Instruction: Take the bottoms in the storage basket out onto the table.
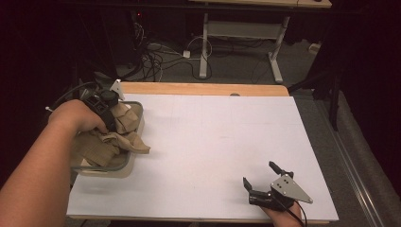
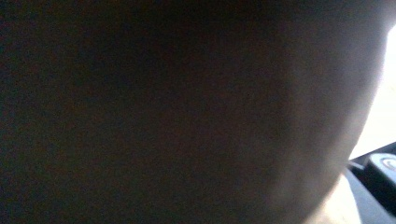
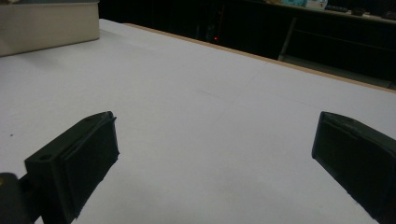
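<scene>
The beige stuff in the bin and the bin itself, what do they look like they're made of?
The beige stuff looks like soft matte woven cloth: it creases, folds and droops over the rim. The bin looks like clear, glossy hard plastic, perhaps glass: its wall is see-through with a shiny, rounded rim. The left gripper reaches down into the cloth.

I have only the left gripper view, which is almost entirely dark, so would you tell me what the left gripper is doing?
Observer: In the high view the left gripper is down in a clear bin at the table's left edge, buried in beige cloth.
Operator: Is it holding the cloth?
Observer: It is shut, with cloth bunched around its jaws; part of the cloth drapes over the bin's rim.
Operator: And the other gripper?
Observer: The right gripper rests near the table's front right corner, jaws open and empty above the white table top.
</scene>
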`<state>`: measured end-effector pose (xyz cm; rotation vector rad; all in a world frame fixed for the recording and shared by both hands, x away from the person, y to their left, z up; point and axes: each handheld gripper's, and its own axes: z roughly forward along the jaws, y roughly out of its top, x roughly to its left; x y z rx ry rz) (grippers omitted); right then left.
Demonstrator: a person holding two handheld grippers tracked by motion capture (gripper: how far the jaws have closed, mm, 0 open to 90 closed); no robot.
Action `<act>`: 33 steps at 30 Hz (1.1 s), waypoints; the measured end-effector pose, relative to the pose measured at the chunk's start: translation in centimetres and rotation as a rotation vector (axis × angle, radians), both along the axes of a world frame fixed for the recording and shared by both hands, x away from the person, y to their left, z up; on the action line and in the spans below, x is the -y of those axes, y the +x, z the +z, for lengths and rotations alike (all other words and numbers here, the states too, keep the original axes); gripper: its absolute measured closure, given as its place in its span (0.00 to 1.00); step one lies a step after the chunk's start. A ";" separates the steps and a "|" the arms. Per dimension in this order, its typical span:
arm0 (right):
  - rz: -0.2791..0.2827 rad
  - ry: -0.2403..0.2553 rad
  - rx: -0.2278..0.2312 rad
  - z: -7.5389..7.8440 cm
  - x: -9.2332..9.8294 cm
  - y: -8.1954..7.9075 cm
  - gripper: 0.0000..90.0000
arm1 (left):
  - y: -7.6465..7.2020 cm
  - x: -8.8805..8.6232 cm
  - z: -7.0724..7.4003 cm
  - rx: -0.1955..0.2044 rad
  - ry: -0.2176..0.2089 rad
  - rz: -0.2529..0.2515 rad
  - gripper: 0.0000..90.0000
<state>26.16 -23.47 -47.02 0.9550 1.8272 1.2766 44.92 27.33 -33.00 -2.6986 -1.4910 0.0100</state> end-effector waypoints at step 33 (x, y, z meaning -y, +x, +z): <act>0.006 0.010 0.000 0.1 0.0 0.0 0.01 | -1.3 3.7 8.6 0.050 -0.045 -0.030 0.69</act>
